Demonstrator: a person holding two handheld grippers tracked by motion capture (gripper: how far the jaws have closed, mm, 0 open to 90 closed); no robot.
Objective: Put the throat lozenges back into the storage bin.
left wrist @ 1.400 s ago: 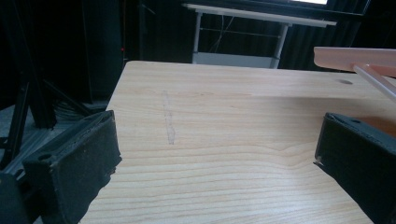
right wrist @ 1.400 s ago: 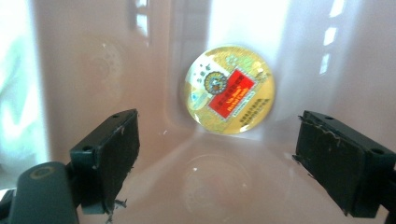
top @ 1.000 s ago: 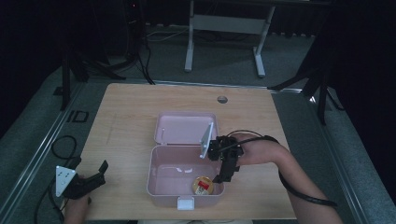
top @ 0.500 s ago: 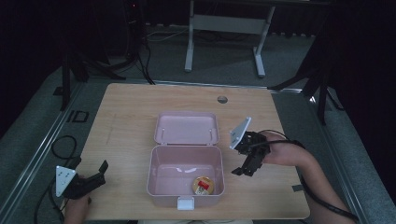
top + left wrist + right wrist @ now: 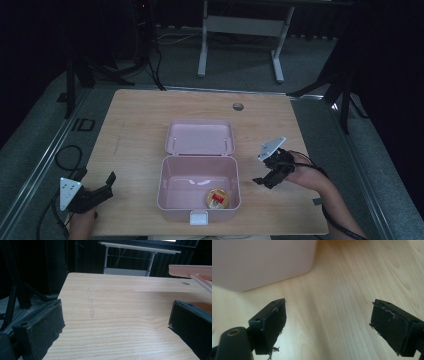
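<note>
- Right gripper (image 5: 264, 181) hovers just off the right wall of the pink lunch box (image 5: 198, 210), jaws spread wide and empty; the right gripper view shows bare table (image 5: 135, 125) between them.
- Box base sits open at the near table edge, its lid (image 5: 200, 137) lying flat behind it.
- A small round item (image 5: 217, 198), possibly a wrapped snack, rests in the near-right corner of the base.
- Lid lies forward-left of the right gripper, long axis across the table.
- Left gripper (image 5: 97, 192), jaws apart, stands well off to the left; the right is nearer.

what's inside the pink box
One small round item with a red and white label lies in the pink box, at its front right corner. The rest of the floor looks bare; the strip behind the front wall is hidden.
</note>
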